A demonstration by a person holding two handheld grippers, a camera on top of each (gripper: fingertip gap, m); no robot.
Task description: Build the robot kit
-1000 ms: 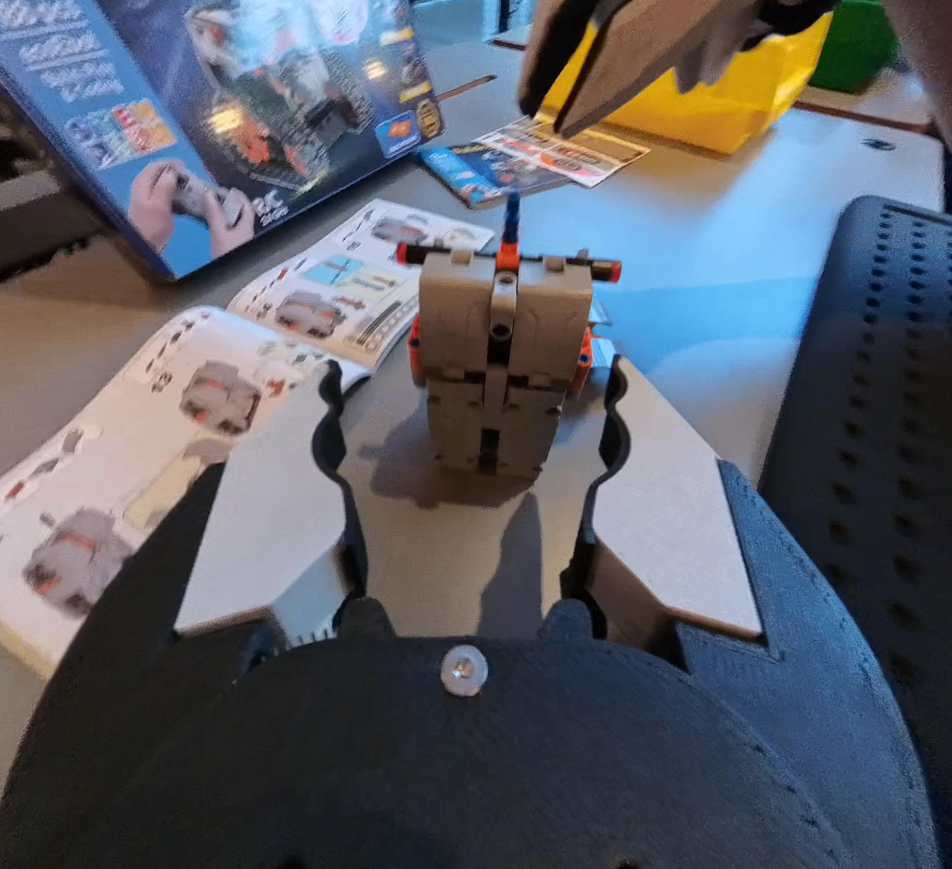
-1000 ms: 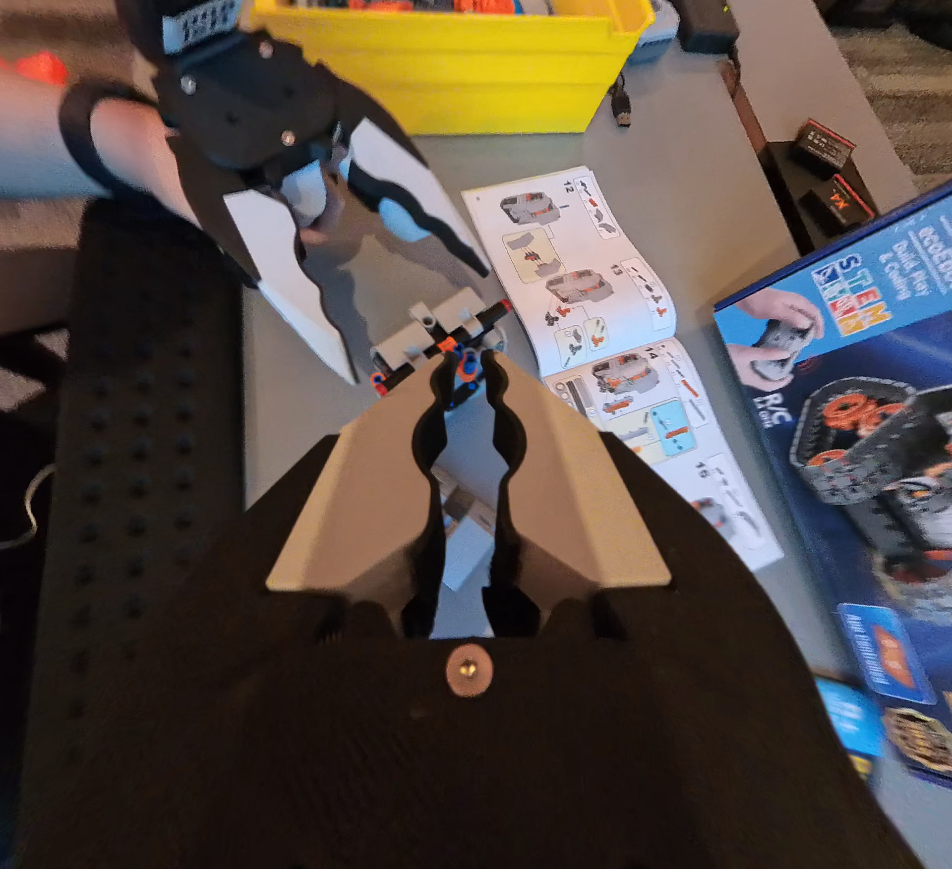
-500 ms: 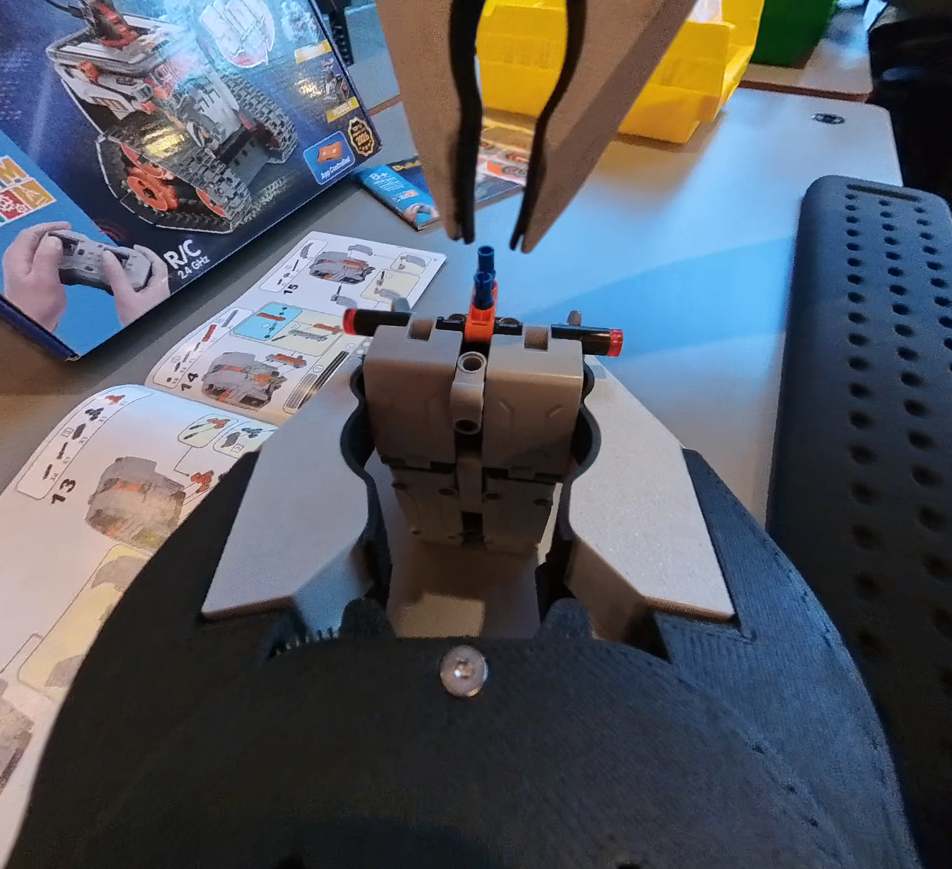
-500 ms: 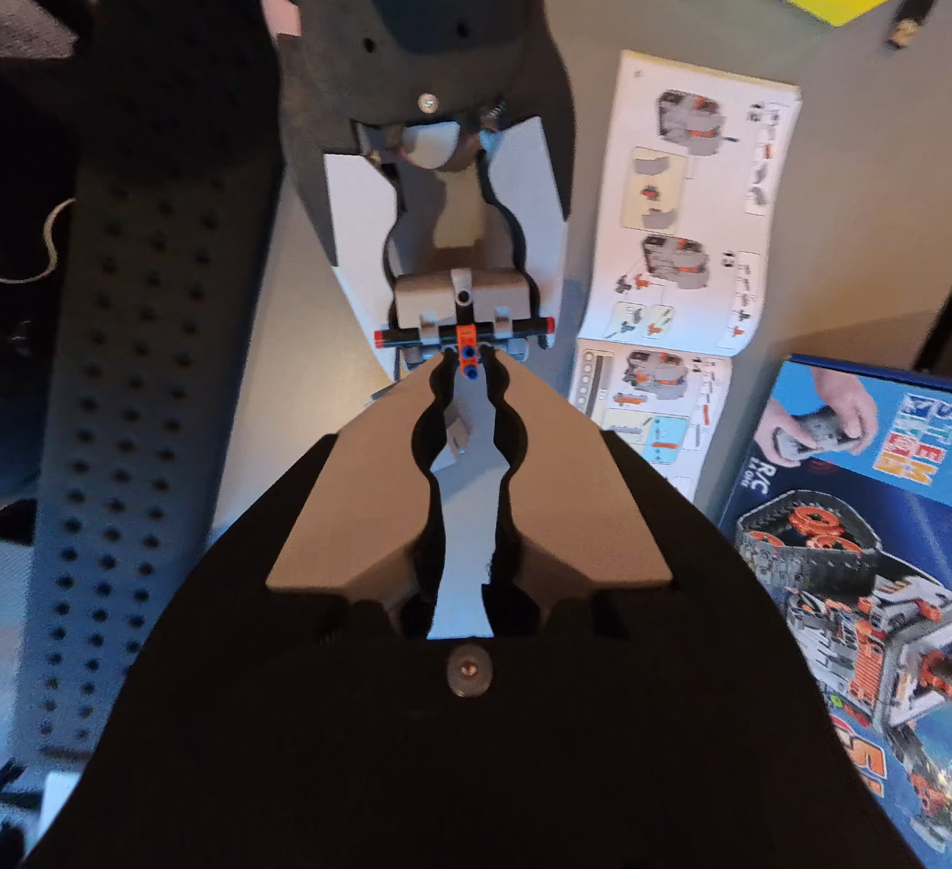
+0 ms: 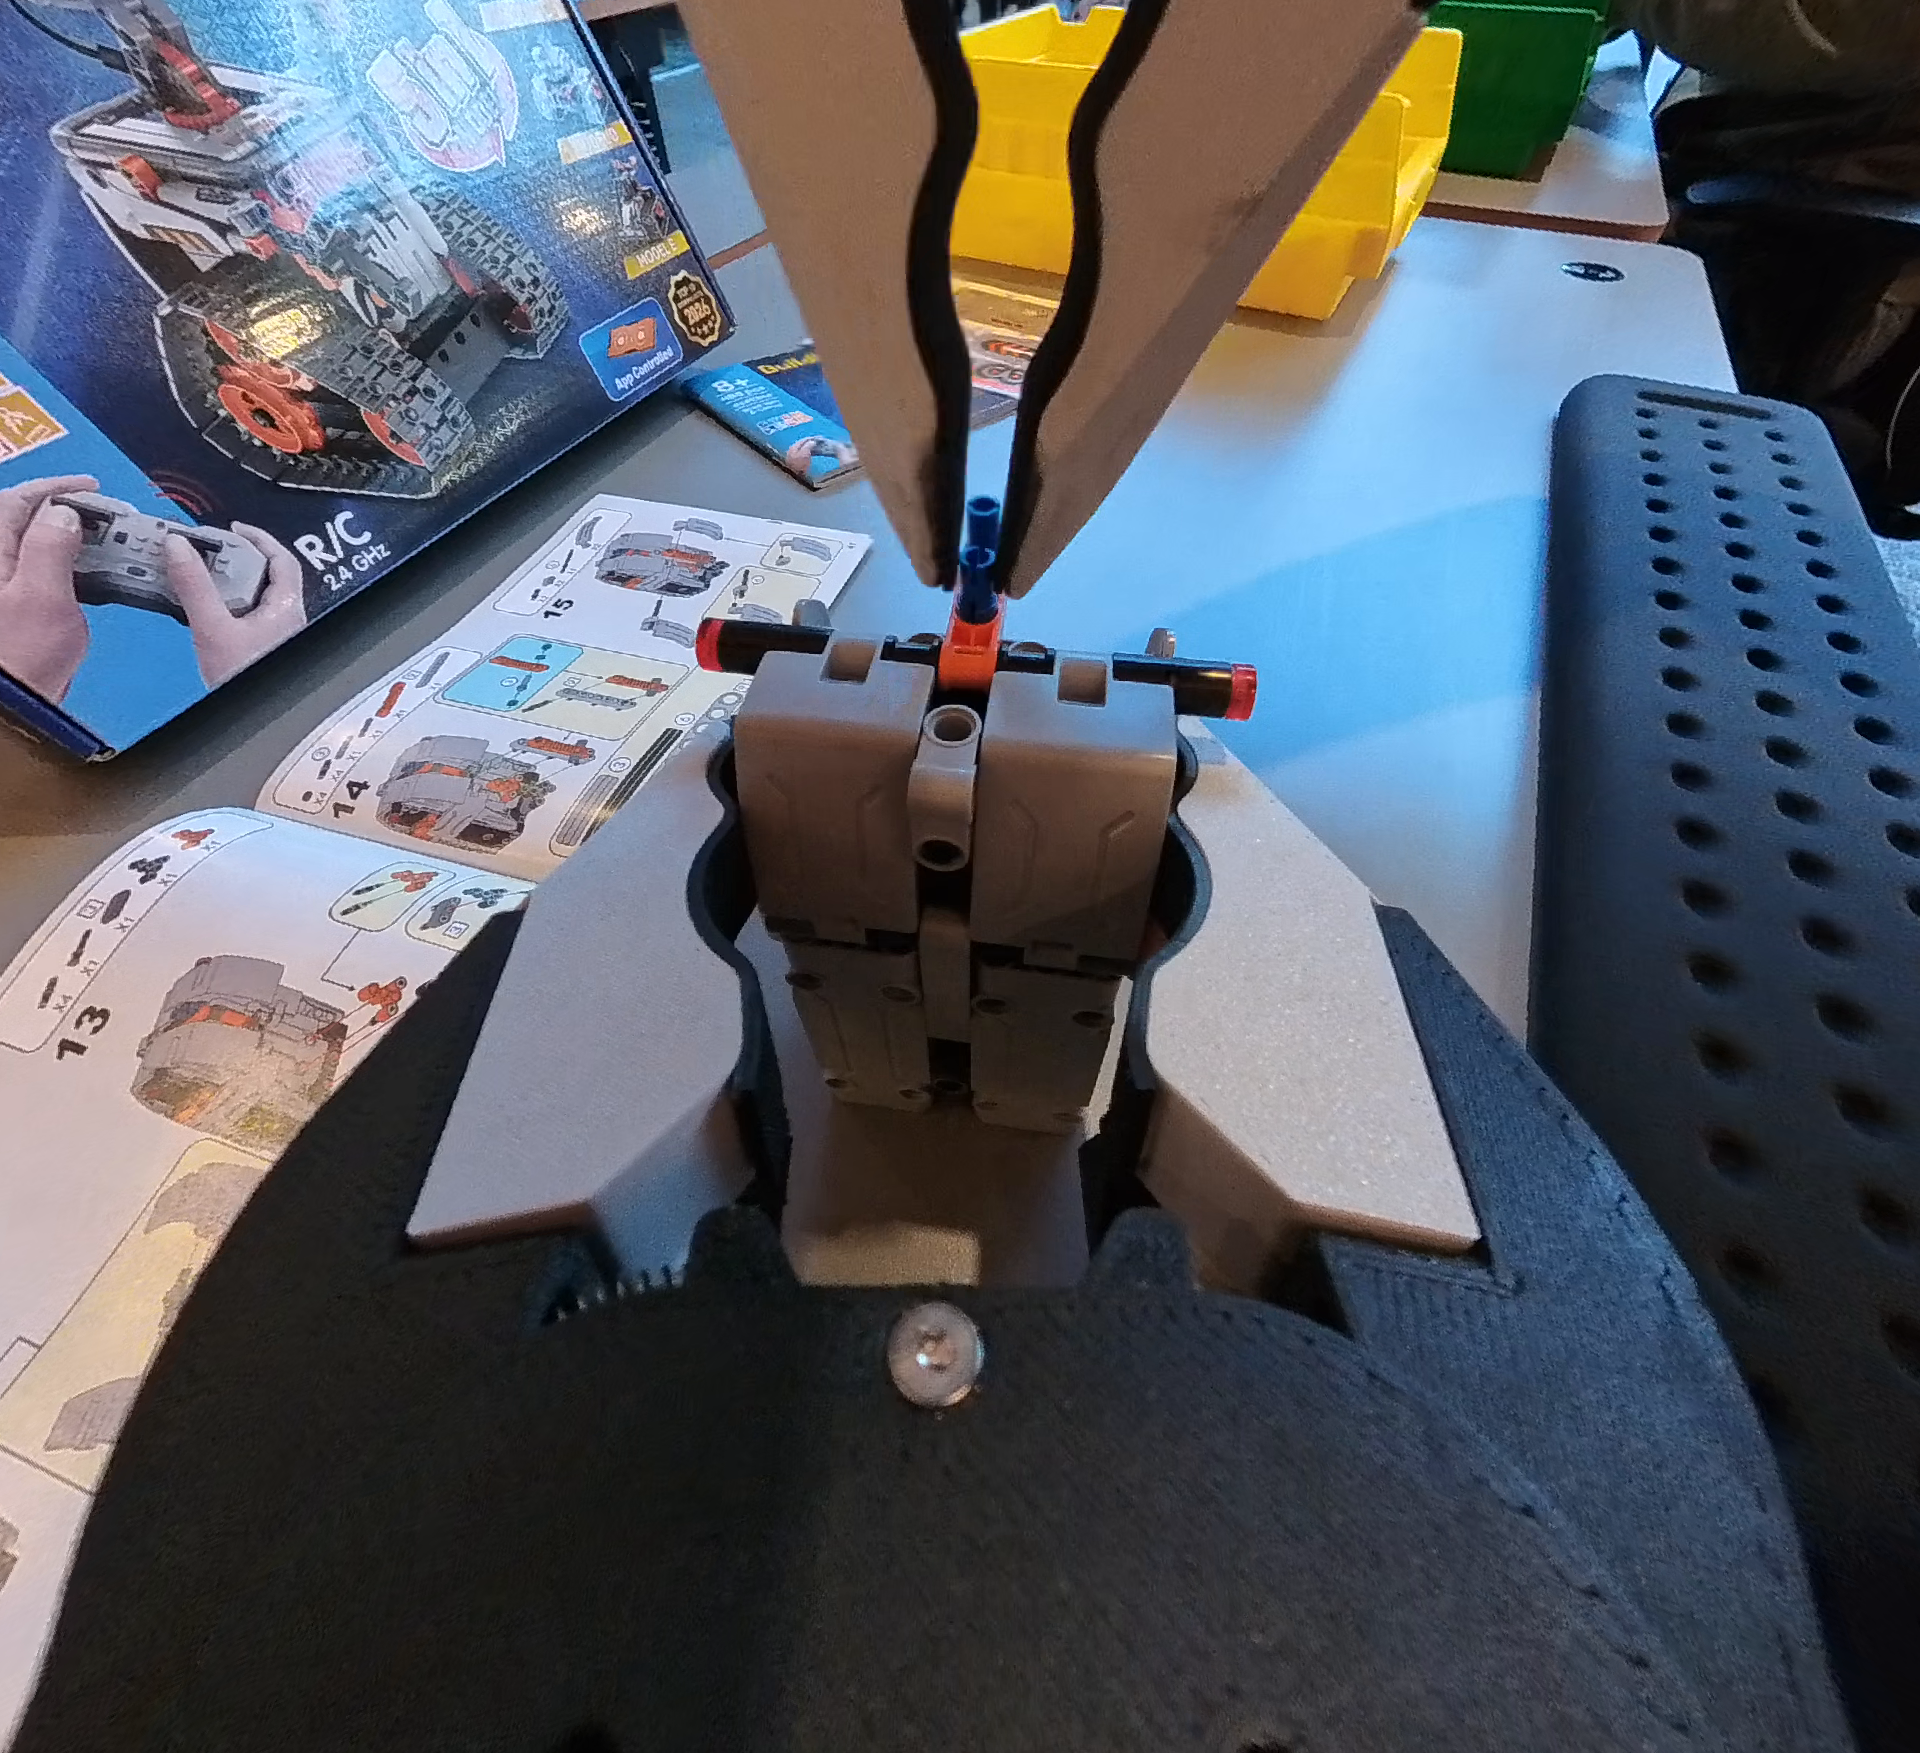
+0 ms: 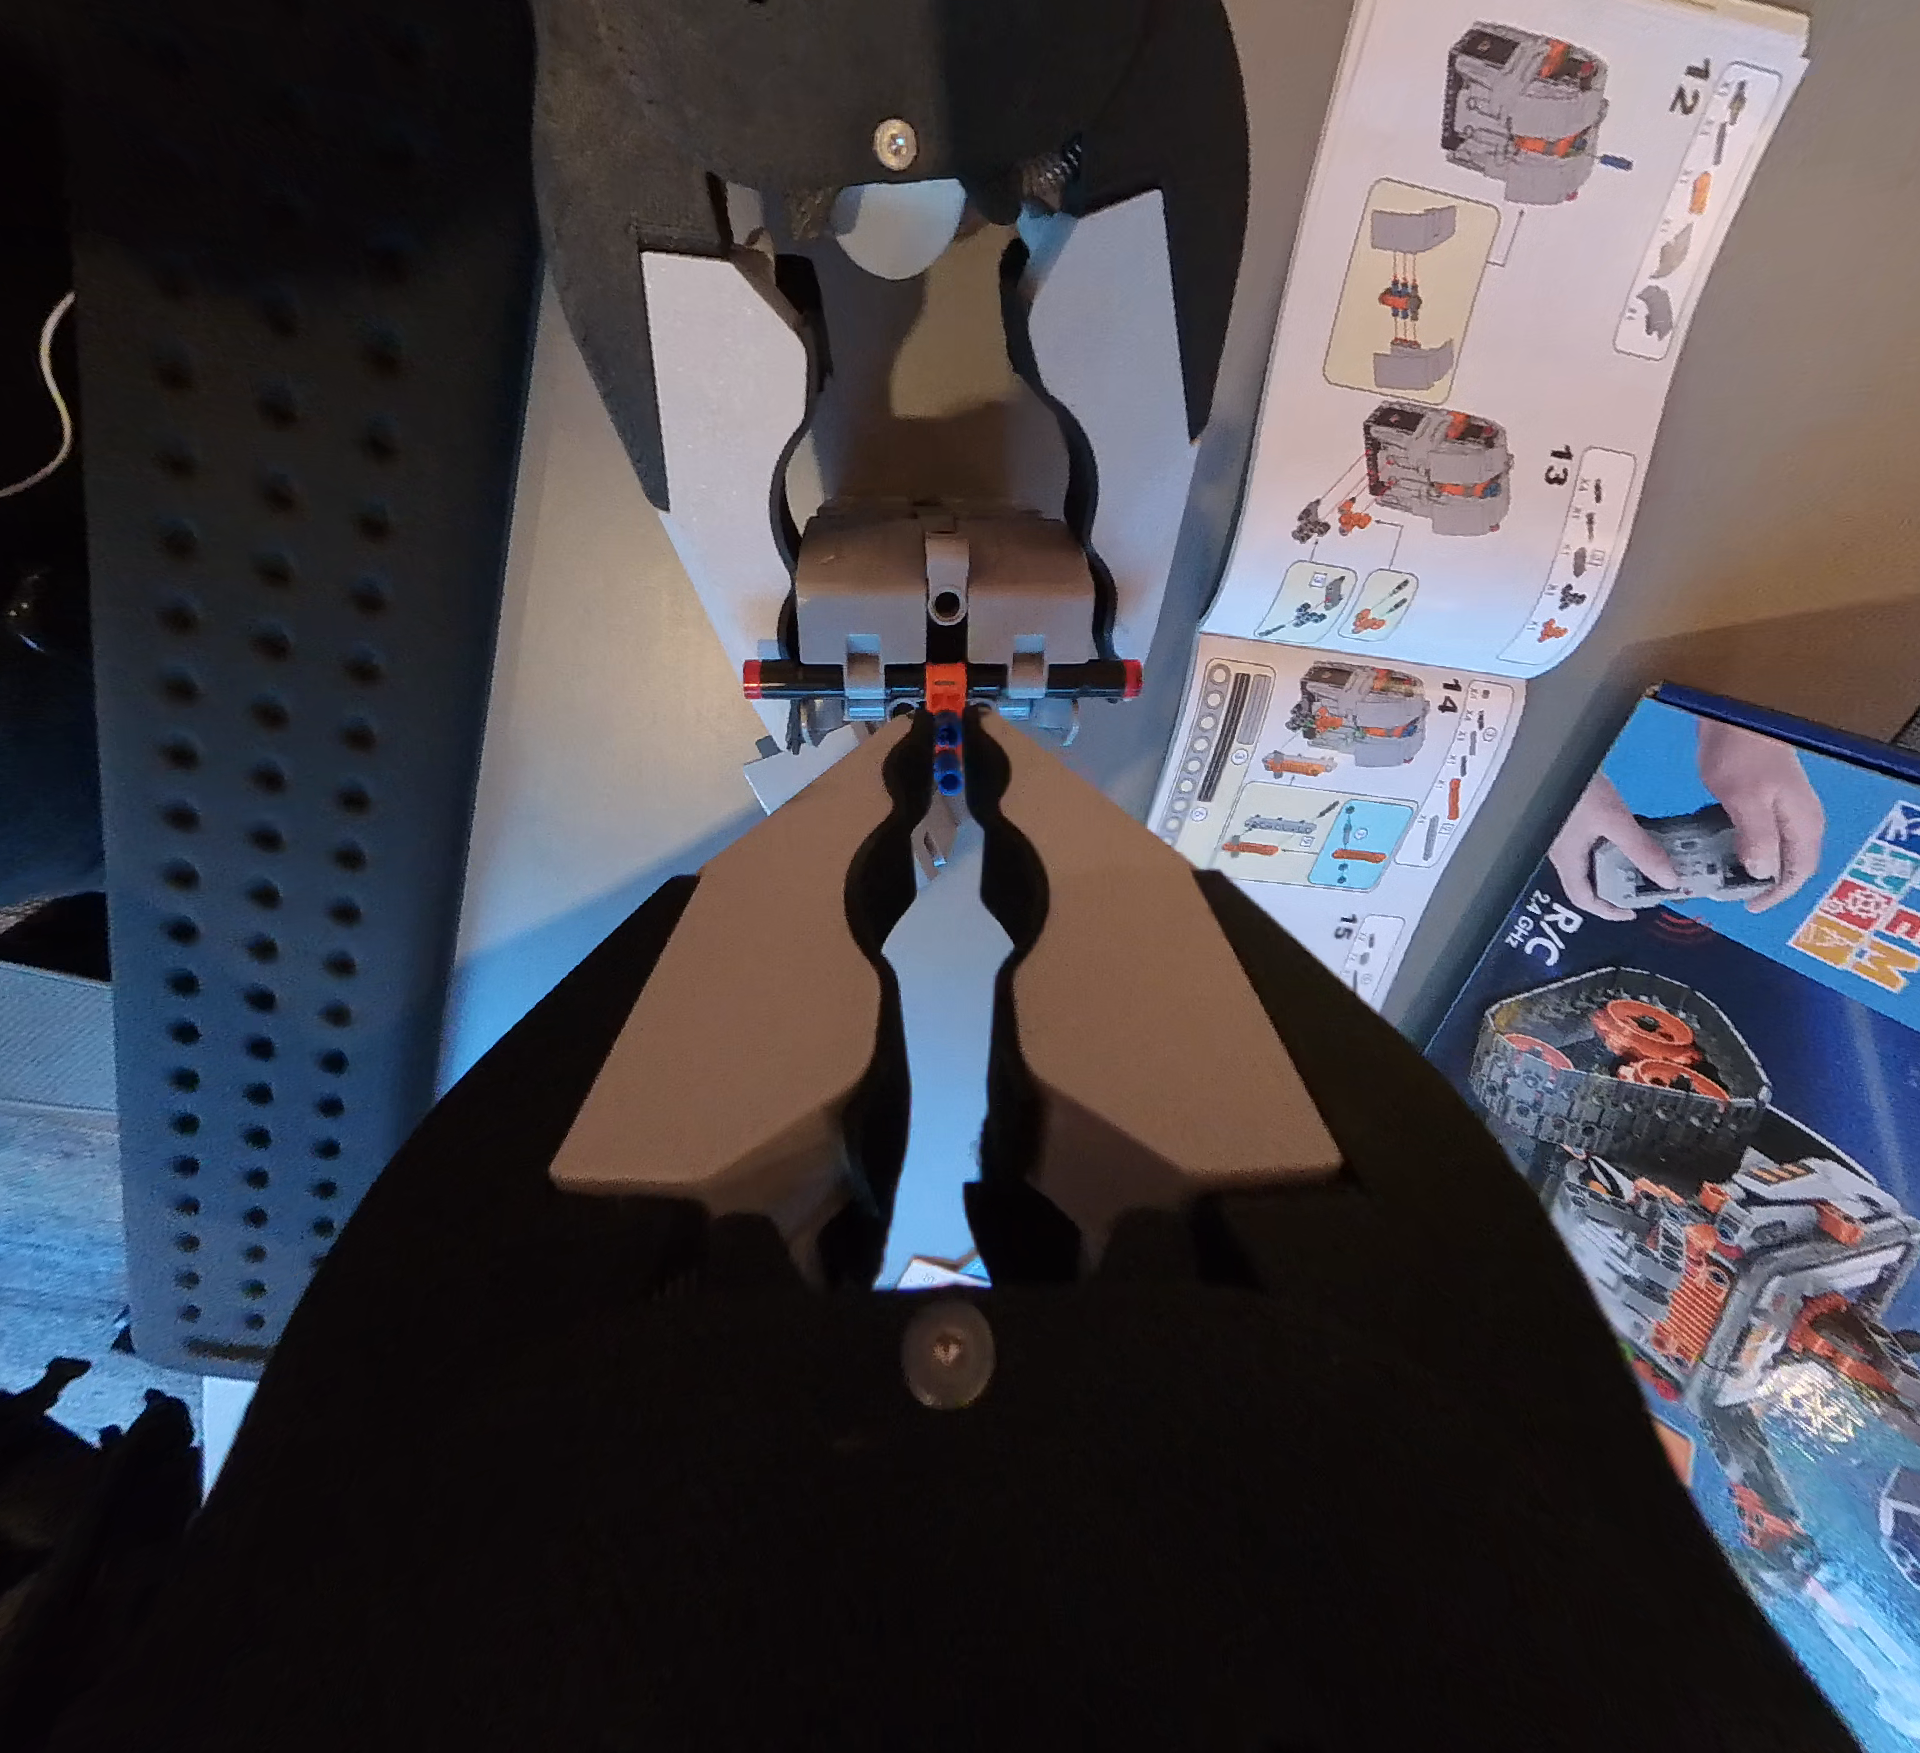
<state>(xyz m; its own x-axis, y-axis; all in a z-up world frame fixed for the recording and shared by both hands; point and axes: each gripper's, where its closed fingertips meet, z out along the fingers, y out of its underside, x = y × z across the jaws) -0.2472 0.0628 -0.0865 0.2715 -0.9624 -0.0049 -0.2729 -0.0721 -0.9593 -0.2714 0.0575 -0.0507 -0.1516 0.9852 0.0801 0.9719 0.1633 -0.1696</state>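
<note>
My left gripper (image 5: pixel 951 768) is shut on a grey block assembly (image 5: pixel 951 872) and holds it upright just above the grey table (image 5: pixel 1351 477). A black axle with red ends (image 5: pixel 1184 677) runs across the top of the assembly, with an orange connector (image 5: pixel 968 654) at its middle. A blue pin (image 5: pixel 977 550) sticks out of the connector. My right gripper (image 5: pixel 977 576) comes down from above, its tips pinched on the blue pin. In the right wrist view the right gripper (image 6: pixel 945 732) meets the pin (image 6: pixel 945 758) in front of the left gripper (image 6: pixel 945 623).
An open instruction booklet (image 5: pixel 312 872) lies to the left, and a blue toy box (image 5: pixel 260 249) leans behind it. A black perforated pad (image 5: pixel 1745 820) lies to the right. A yellow bin (image 5: pixel 1330 176), a green bin (image 5: pixel 1517 72) and a small leaflet (image 5: pixel 769 415) are farther back. Across from one pair of fingers to the other is roughly 4 cm.
My left gripper closed on the grey assembly and lifted it. My right gripper swung in from above, came down over the blue pin and narrowed onto it.
</note>
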